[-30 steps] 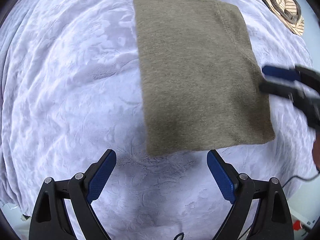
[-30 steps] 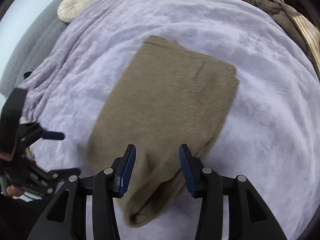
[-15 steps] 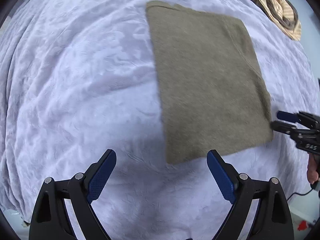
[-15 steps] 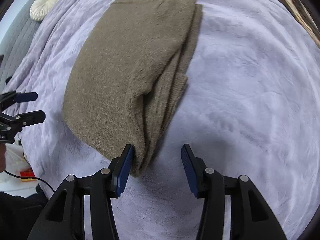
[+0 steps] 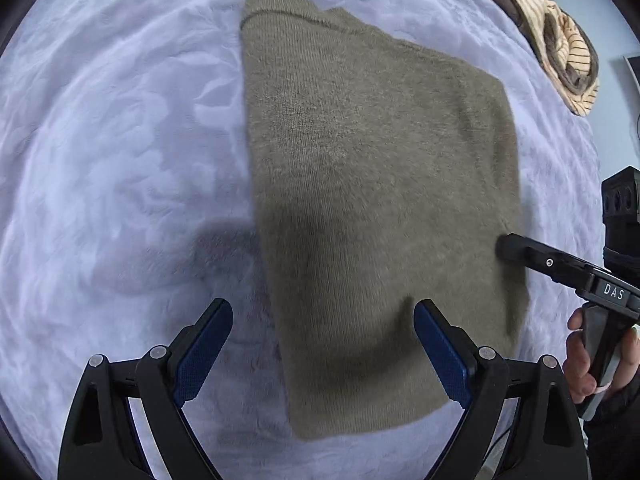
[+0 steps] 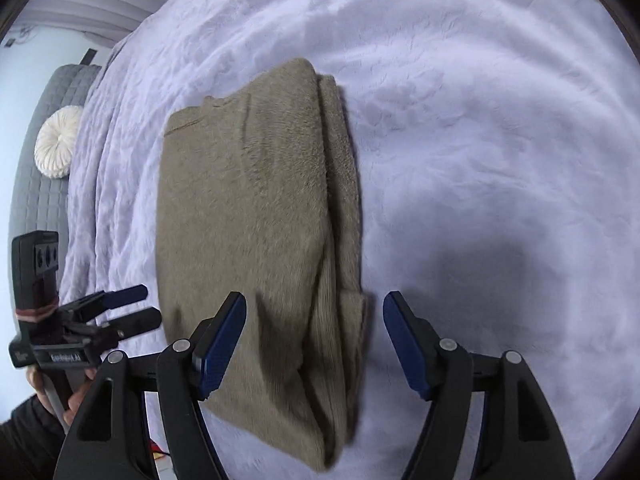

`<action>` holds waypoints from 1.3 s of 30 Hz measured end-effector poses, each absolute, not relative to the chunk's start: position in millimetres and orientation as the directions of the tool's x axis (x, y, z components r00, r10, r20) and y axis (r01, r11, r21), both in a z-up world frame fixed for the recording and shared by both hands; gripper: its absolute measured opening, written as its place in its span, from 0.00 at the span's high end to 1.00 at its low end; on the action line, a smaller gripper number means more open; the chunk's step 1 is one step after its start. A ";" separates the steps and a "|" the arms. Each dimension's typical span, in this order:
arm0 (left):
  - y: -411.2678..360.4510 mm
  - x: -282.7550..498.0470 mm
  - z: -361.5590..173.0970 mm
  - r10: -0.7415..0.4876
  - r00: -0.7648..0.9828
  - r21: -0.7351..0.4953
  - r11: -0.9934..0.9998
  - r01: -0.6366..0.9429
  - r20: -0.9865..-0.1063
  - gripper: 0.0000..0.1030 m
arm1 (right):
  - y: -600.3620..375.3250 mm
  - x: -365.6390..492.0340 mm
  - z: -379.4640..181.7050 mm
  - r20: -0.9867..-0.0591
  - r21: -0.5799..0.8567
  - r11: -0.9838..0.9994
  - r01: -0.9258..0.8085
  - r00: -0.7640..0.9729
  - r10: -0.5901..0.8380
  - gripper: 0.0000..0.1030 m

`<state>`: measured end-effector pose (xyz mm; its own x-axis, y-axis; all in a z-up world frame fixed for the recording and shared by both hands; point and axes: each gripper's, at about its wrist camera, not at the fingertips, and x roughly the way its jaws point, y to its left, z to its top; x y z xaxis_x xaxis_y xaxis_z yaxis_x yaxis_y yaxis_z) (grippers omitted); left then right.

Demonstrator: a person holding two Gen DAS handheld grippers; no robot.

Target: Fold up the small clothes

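Bedspread (image 5: 120, 140) unchanged; both tongs (image 5: 322, 356) (image 6: 314, 344) now straddle folded sweater (image 5: 372, 184).

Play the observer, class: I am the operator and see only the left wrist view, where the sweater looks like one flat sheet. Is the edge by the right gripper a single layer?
Observer: No. In the right wrist view the sweater shows several stacked folds along that edge.
Operator: Is the right gripper closed on them?
Observer: No. The right gripper is open, with one finger over the sweater and the other over the blanket.
Operator: Is there anything beyond the blanket that I can't see?
Observer: A round white cushion leans against a grey quilted backrest.
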<state>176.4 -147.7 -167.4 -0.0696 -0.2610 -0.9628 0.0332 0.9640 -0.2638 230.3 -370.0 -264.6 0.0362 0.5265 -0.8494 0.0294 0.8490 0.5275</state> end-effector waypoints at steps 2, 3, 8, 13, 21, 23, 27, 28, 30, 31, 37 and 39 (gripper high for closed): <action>-152.0 183.2 -181.7 -0.278 -0.095 -0.282 0.959 0.032 -0.956 0.10 | -367.0 238.4 -283.9 -0.835 0.550 0.833 0.061 -0.003 0.551 0.28; -153.8 185.4 -187.7 -0.285 -0.105 -0.290 0.957 0.032 -0.953 0.10 | -363.5 239.2 -293.1 -0.835 0.548 0.834 0.067 -0.015 0.550 0.28; -153.1 190.2 -215.2 -0.357 -0.134 -0.359 0.933 -0.010 -0.924 0.00 | -357.8 240.5 -303.6 -0.812 0.582 0.812 0.056 -0.021 0.583 0.21; -153.1 188.2 -212.6 -0.452 -0.134 -0.456 0.890 -0.004 -0.882 0.29 | -340.6 236.0 -303.4 -0.810 0.586 0.810 -0.023 -0.038 0.585 0.32; -174.1 185.1 -175.1 -0.364 -0.104 -0.372 0.925 0.073 -0.925 0.53 | -330.1 227.9 -270.6 -0.784 0.620 0.784 -0.018 0.010 0.621 0.63; -177.6 183.2 -166.1 -0.338 -0.087 -0.346 0.933 0.101 -0.937 0.53 | -324.4 223.5 -258.3 -0.784 0.619 0.785 -0.030 0.027 0.620 0.64; -194.4 173.6 -151.0 -0.284 -0.065 -0.291 0.945 0.150 -0.957 0.55 | -316.3 212.5 -240.7 -0.799 0.598 0.799 -0.057 0.038 0.601 0.64; -197.5 170.5 -148.5 -0.276 -0.062 -0.282 0.946 0.157 -0.959 0.55 | -320.2 207.3 -235.3 -0.802 0.593 0.803 -0.064 0.040 0.595 0.64; -200.9 163.9 -142.0 -0.259 -0.053 -0.264 0.950 0.169 -0.964 0.55 | -318.5 202.3 -230.6 -0.805 0.589 0.805 -0.068 0.044 0.592 0.64; -202.8 158.8 -137.4 -0.251 -0.046 -0.255 0.951 0.174 -0.967 0.55 | -318.2 198.7 -227.4 -0.806 0.587 0.807 -0.067 0.047 0.591 0.64; -202.1 132.3 -112.6 -0.243 -0.009 -0.240 0.950 0.201 -0.970 0.55 | -319.1 173.8 -205.2 -0.803 0.587 0.807 -0.073 0.073 0.591 0.64; -193.6 124.6 -107.0 -0.242 -0.003 -0.237 0.949 0.206 -0.970 0.55 | -319.2 165.7 -198.3 -0.804 0.584 0.808 -0.076 0.082 0.588 0.64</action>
<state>124.6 -193.6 -107.0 -0.0029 -0.2417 -0.9704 0.2063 0.9493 -0.2371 165.7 -319.2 -198.3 0.0819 0.5884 -0.8044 -0.0763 0.8084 0.5836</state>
